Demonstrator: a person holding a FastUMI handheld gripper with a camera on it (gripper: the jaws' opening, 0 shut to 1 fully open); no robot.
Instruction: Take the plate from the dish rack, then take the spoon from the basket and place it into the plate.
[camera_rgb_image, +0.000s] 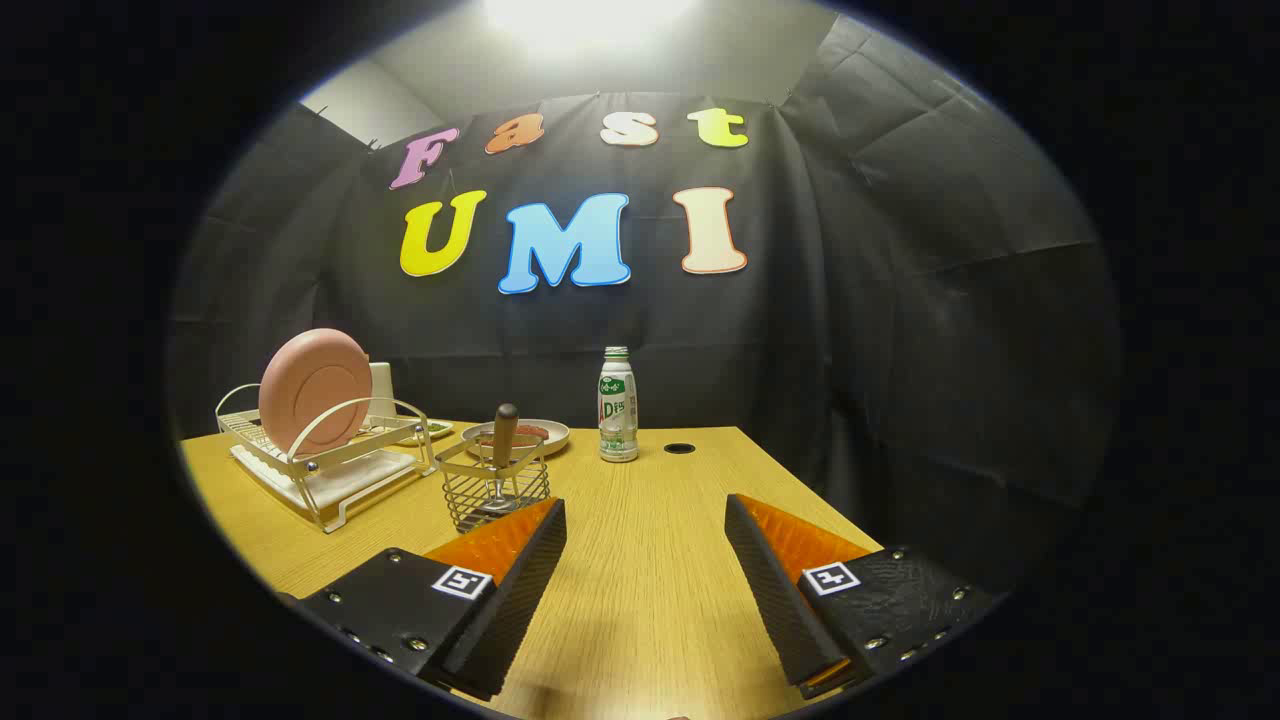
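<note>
The gripper (645, 515) sits nearest, its two fingers spread wide apart with nothing between them, hanging over the bare front part of the desk (640, 580). Just ahead of the left finger stands a wire basket (495, 490), and the spoon (504, 440) stands upright in it, dark handle up. Beyond the basket, toward the desk's far left corner, the pink plate (315, 388) stands on edge in the white dish rack (325, 460). Behind the basket lies a shallow dish (545, 433). A bottle (617, 405) stands upright near the far edge, beside a small round hole (679, 448) in the desk.
</note>
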